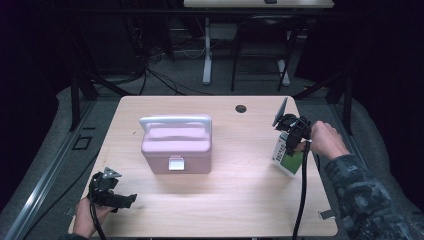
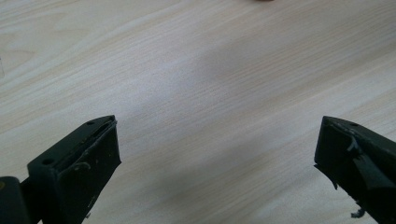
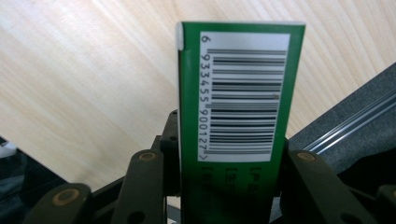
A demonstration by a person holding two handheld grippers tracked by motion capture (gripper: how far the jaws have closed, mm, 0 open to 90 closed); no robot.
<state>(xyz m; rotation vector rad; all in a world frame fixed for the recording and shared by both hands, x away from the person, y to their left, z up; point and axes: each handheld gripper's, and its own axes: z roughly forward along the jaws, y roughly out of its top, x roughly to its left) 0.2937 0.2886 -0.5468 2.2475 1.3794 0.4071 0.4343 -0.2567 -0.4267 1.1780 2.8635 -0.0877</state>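
Note:
A pink lidded box (image 1: 176,148) with a white handle and a white front latch stands at the middle of the wooden table (image 1: 230,200). At the table's right side my right gripper (image 1: 289,145) is shut on a green and white carton (image 1: 288,158), held just above the tabletop. In the right gripper view the carton (image 3: 236,112) stands between the jaws with its barcode facing the camera. My left gripper (image 1: 125,200) rests near the front left corner, jaws wide apart. Bare wood lies between its fingers (image 2: 79,161) in the left gripper view.
A round cable hole (image 1: 240,108) sits in the table near its far edge. Desk legs and cables (image 1: 207,55) stand on the floor beyond the table. A metal rail (image 1: 45,175) runs along the floor at the left.

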